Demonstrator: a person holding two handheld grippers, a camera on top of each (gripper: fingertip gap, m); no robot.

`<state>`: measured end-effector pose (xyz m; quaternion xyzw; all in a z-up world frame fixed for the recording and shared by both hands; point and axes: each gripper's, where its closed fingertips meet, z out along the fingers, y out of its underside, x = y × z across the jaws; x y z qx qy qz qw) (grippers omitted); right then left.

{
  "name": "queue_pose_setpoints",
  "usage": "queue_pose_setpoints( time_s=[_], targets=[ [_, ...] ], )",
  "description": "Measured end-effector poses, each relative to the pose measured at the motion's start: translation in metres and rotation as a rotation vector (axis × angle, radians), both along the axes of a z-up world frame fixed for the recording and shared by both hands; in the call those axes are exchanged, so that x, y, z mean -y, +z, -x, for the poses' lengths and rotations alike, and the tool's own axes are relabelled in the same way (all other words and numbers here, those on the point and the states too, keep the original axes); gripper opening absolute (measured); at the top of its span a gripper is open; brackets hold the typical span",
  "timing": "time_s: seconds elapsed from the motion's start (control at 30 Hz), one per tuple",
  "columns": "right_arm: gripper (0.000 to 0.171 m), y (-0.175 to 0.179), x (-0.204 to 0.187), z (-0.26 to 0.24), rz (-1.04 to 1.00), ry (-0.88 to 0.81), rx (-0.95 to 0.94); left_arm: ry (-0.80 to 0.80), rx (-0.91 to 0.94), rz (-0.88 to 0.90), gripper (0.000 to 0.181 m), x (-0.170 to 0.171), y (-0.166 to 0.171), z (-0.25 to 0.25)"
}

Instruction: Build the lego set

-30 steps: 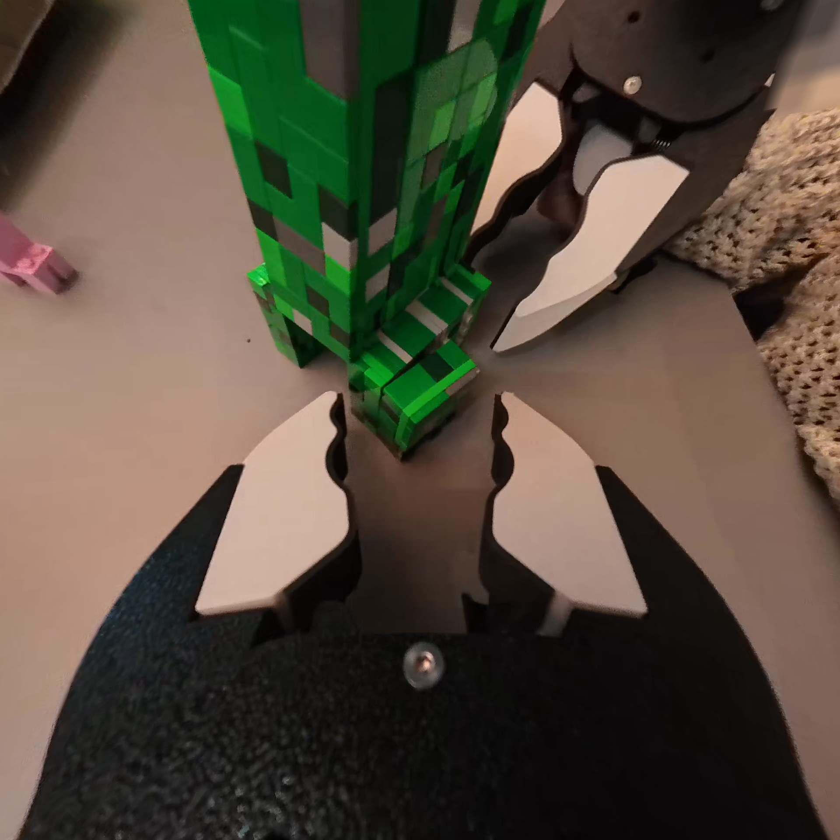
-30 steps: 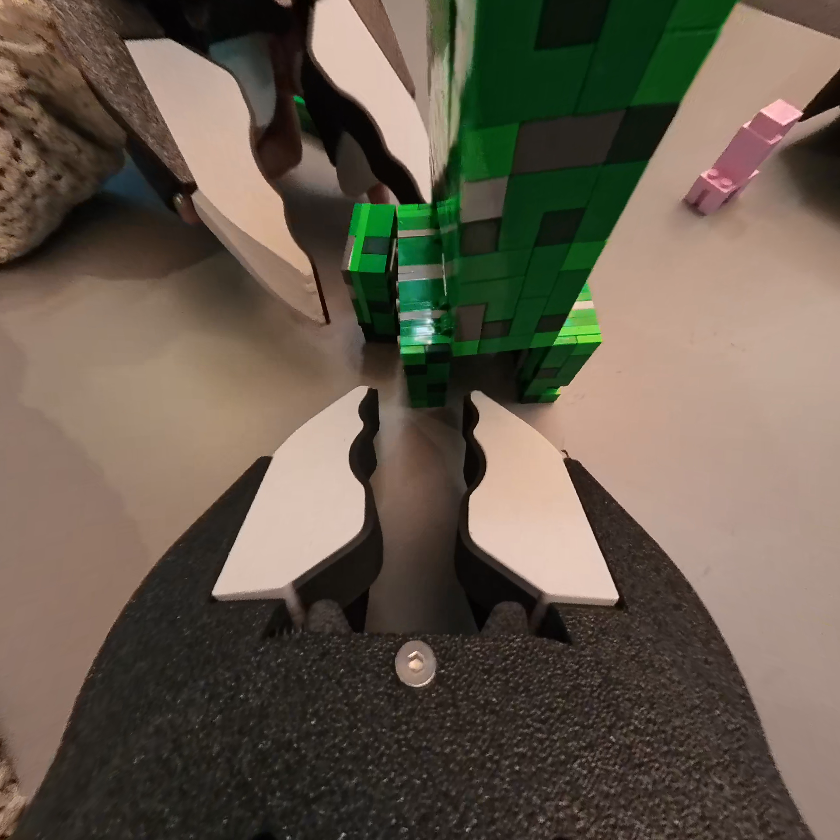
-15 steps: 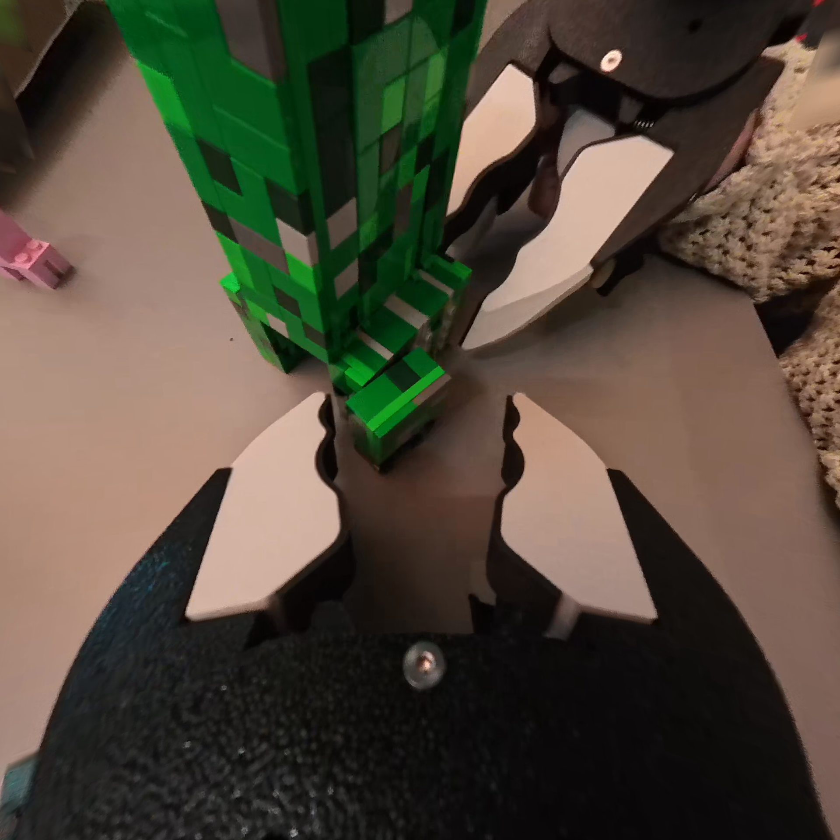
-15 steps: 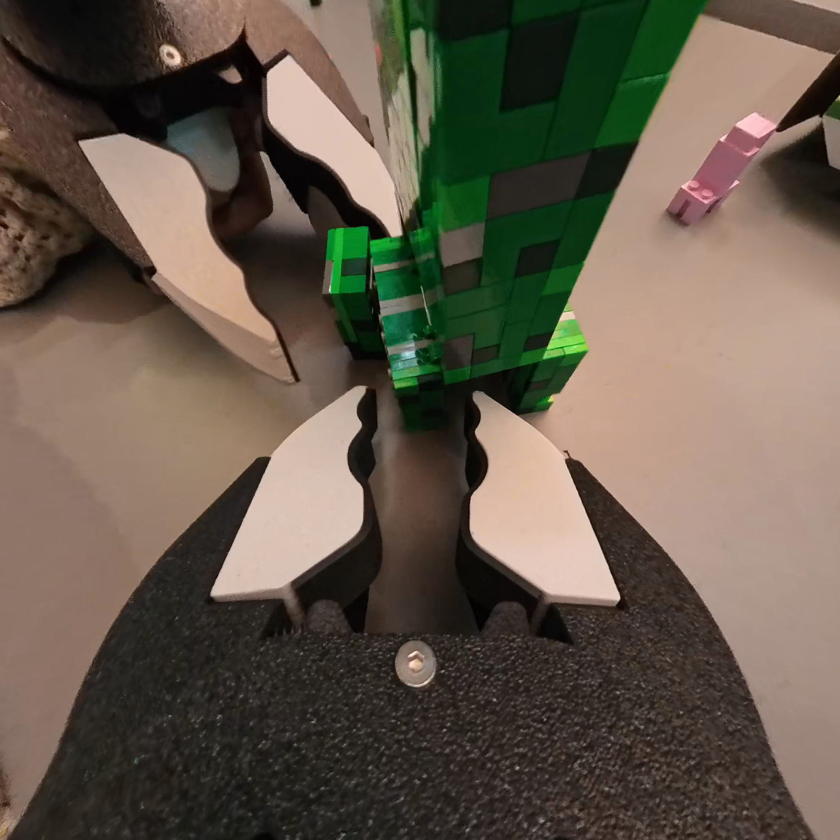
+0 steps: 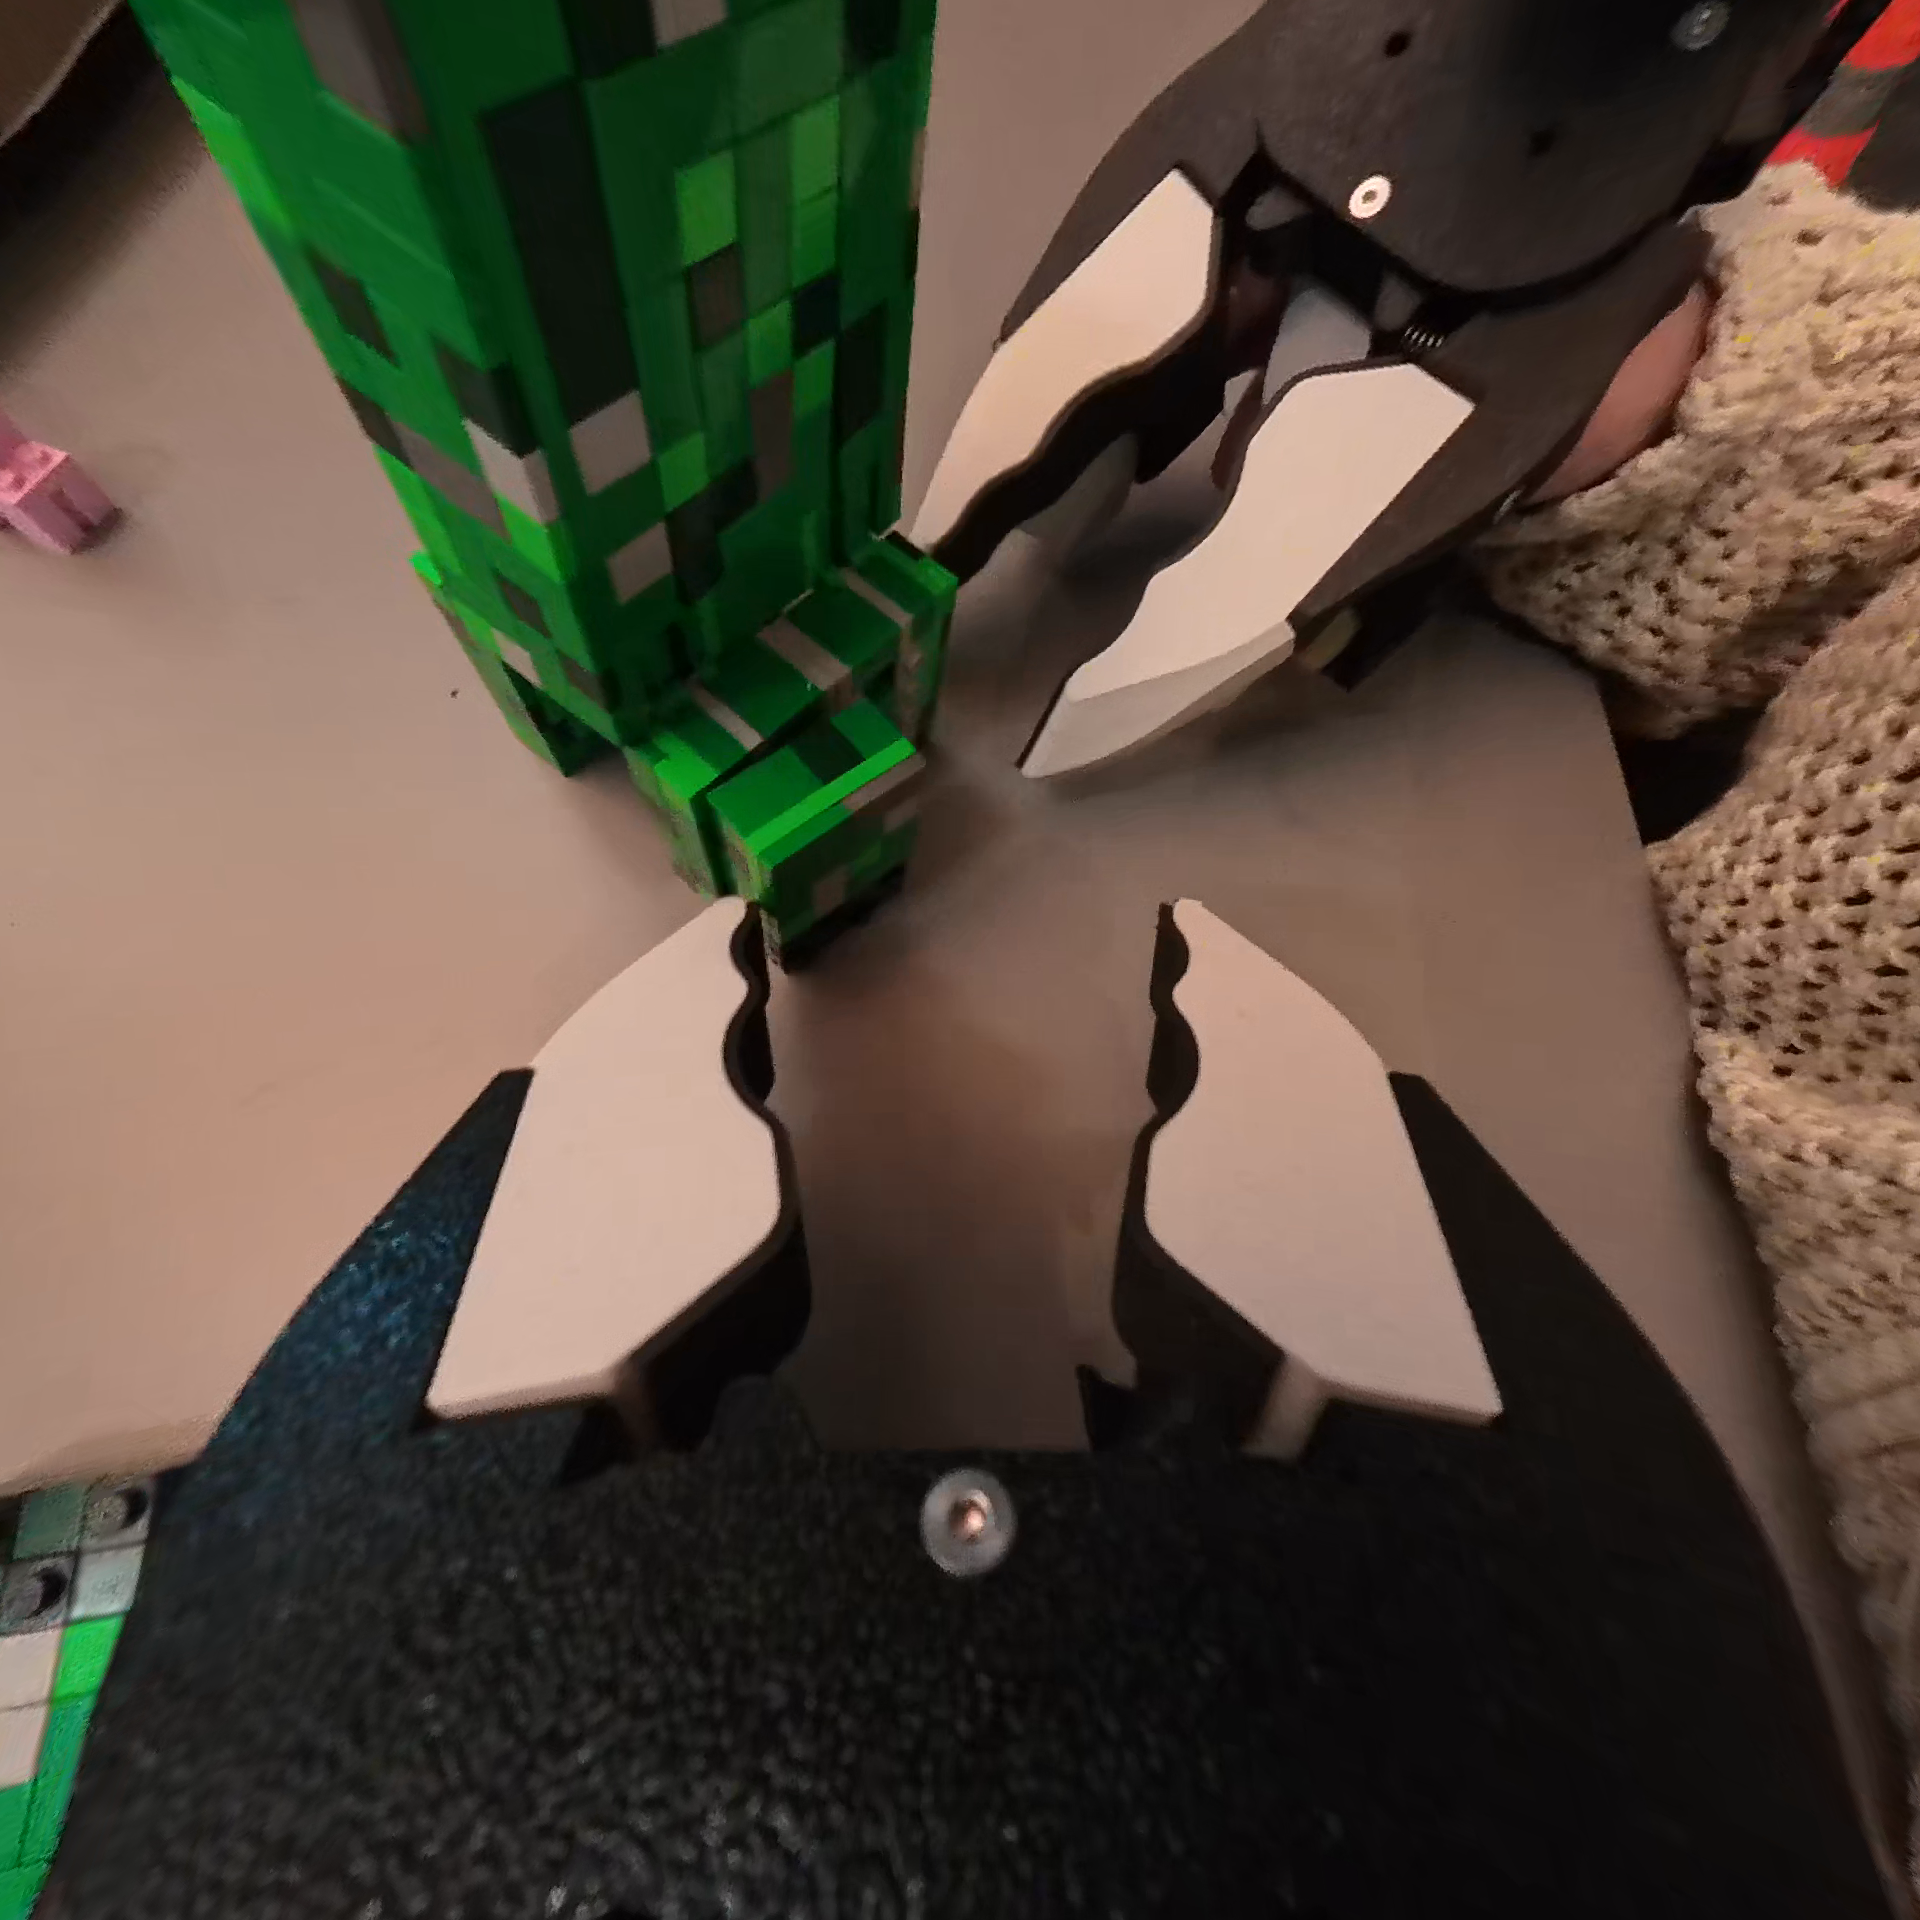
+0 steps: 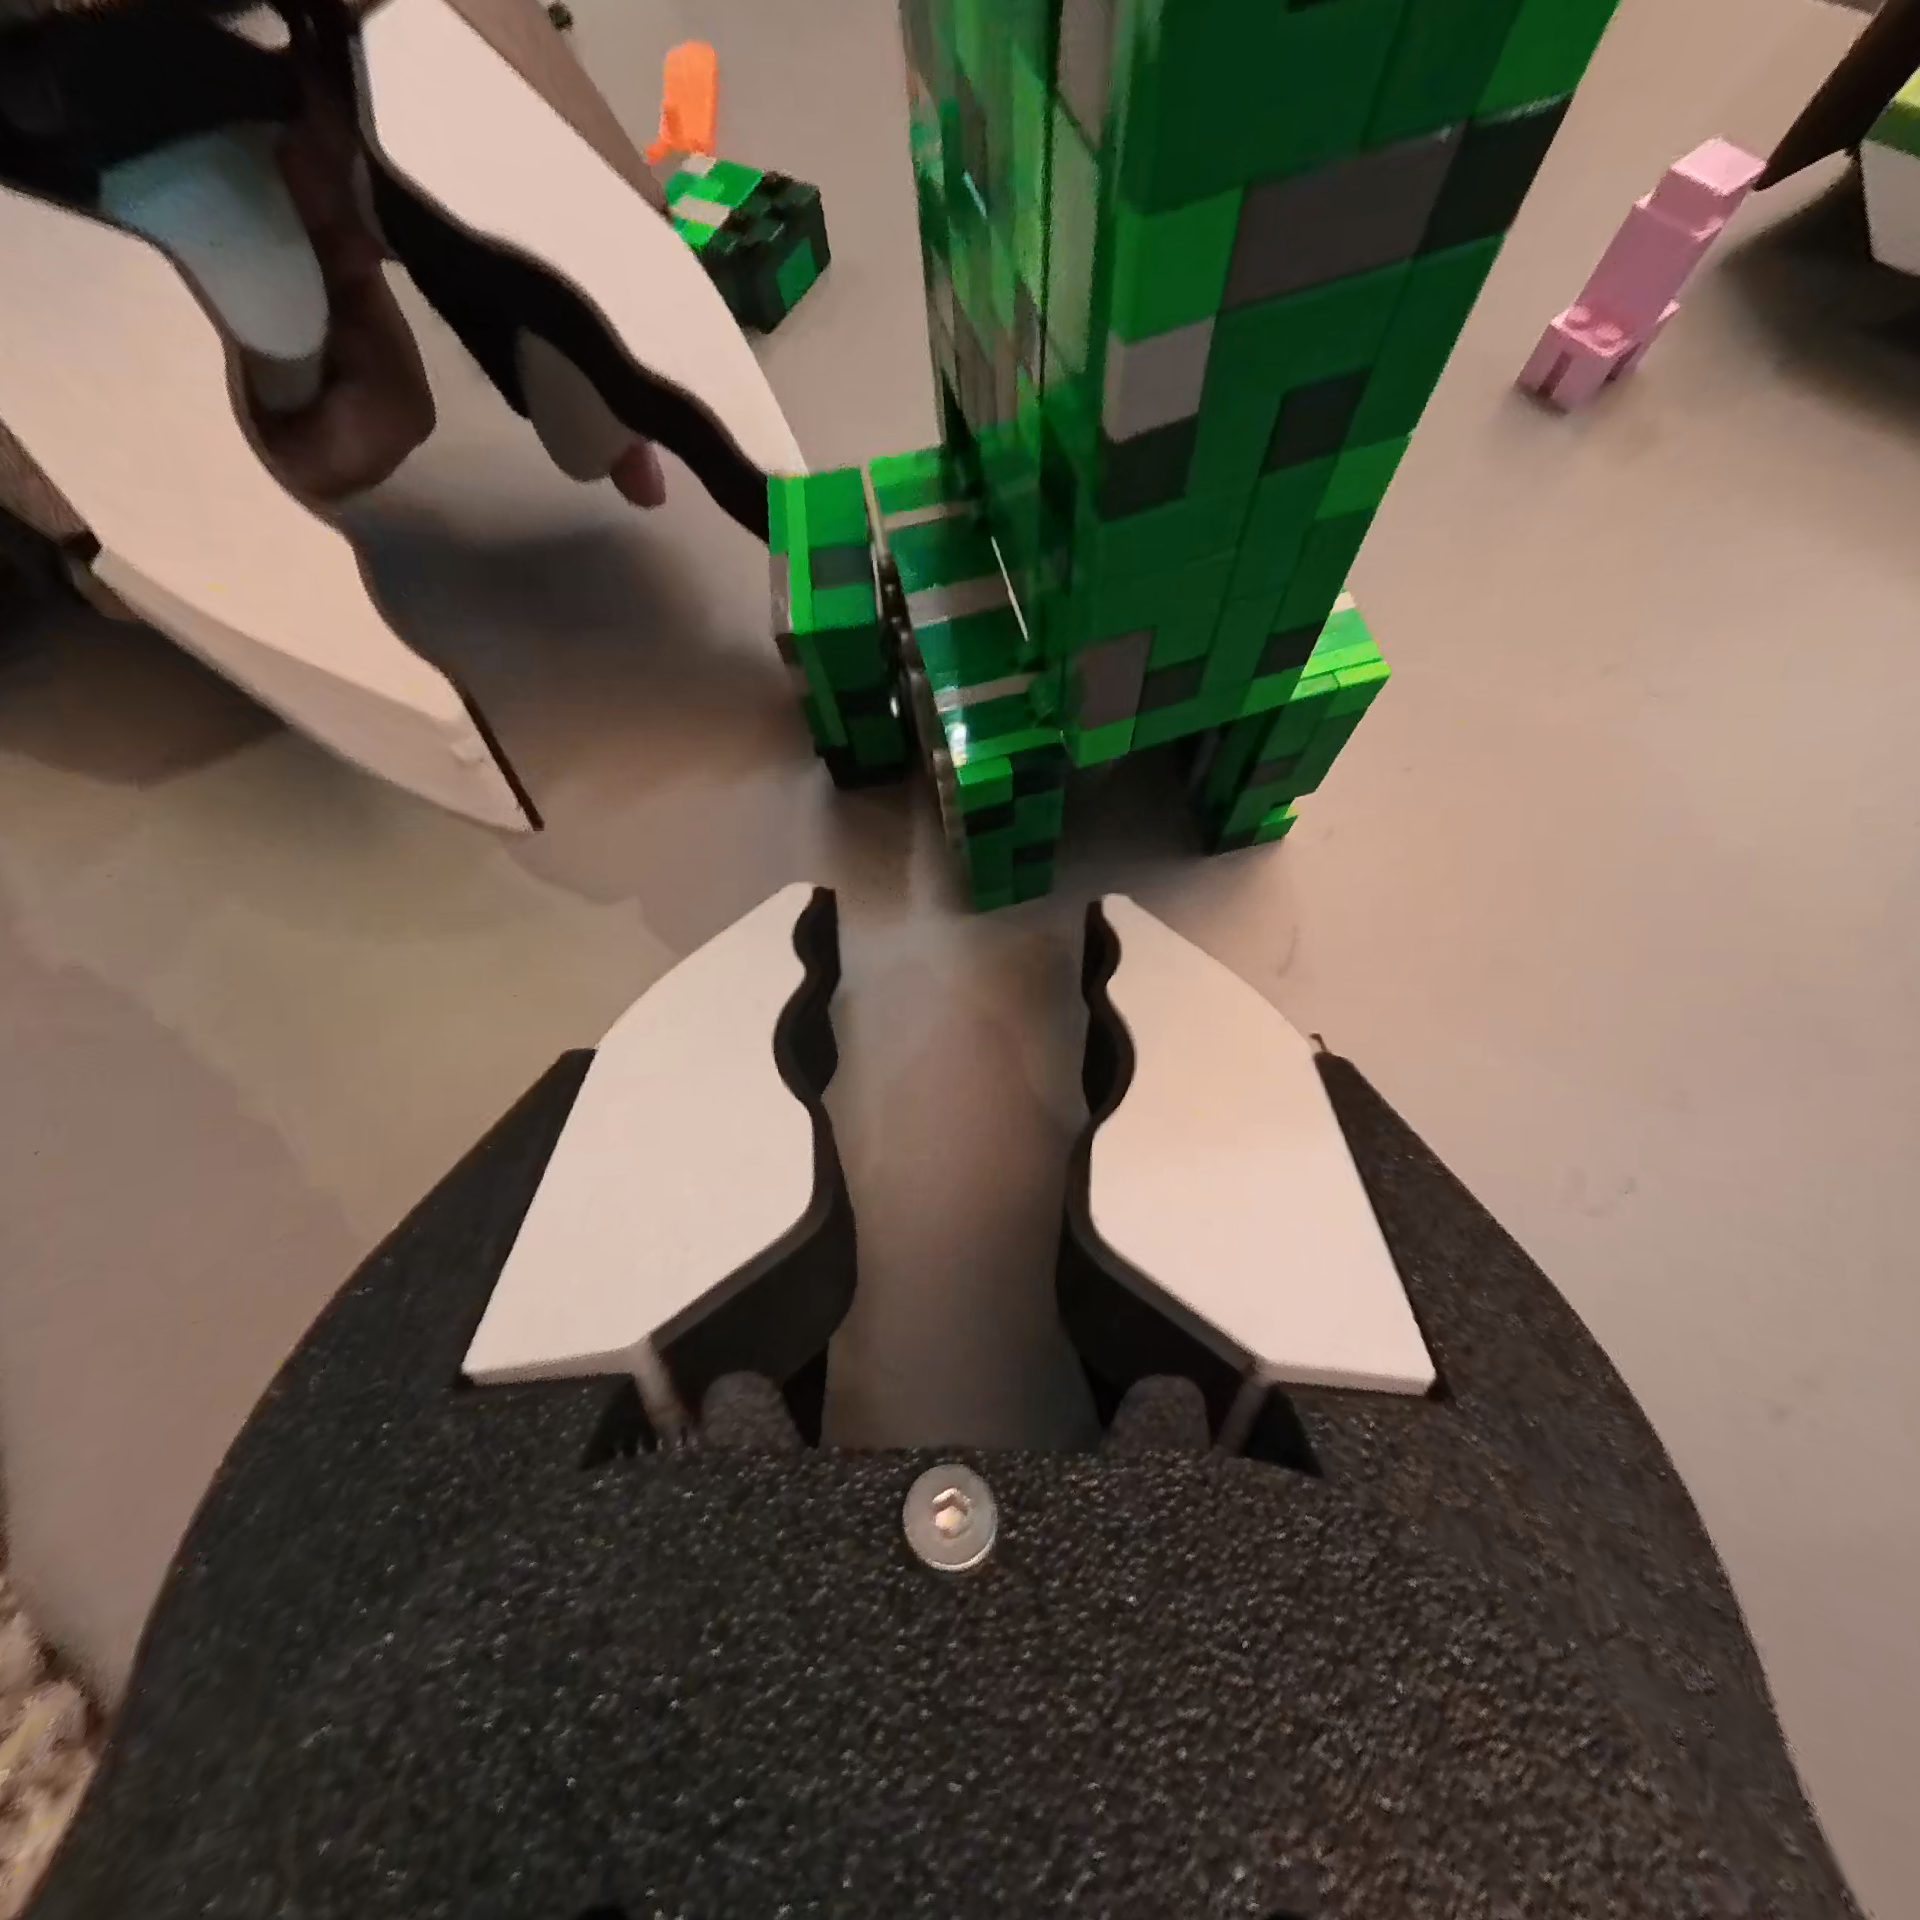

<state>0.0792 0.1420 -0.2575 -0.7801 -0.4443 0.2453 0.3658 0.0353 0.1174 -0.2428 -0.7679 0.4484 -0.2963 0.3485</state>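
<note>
A tall green, grey and black lego figure (image 5: 623, 343) stands on the grey table on blocky feet; it also shows in the right wrist view (image 6: 1226, 395). My left gripper (image 5: 961, 914) is open and empty, and its left fingertip (image 5: 727, 935) is right beside the front foot block (image 5: 821, 821). My right gripper (image 6: 961, 899) is open and empty, just short of another foot (image 6: 1008, 831). In the right wrist view the left gripper's finger (image 6: 644, 301) touches the top corner of a foot block (image 6: 831, 613). The right gripper (image 5: 982, 655) shows open beside the figure.
A pink lego animal (image 6: 1621, 281) stands right of the figure; it also shows in the left wrist view (image 5: 52, 499). A small green block (image 6: 758, 239) and an orange piece (image 6: 686, 104) lie behind. A knitted sleeve (image 5: 1787, 831) is at the table's right edge. A studded green plate (image 5: 52, 1621) is at bottom left. Spacing between my two grippers at the tips: around 6 cm.
My right gripper closed in on the foot, then drew back a little and opened slightly. My left gripper shifted right, so the front foot now sits by its left fingertip.
</note>
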Motion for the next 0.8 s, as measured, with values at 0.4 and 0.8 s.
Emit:
queue_pose_setpoints(
  time_s=[0.4, 0.8],
  targets=[
    [0.065, 0.006, -0.004, 0.016, 0.023, -0.021, -0.071, -0.086, -0.028, -0.098, 0.068, -0.030, 0.000, 0.005],
    [0.056, 0.002, -0.014, 0.019, 0.061, -0.083, -0.060, -0.177, 0.019, -0.122, 0.041, -0.039, -0.005, 0.001]
  ],
)
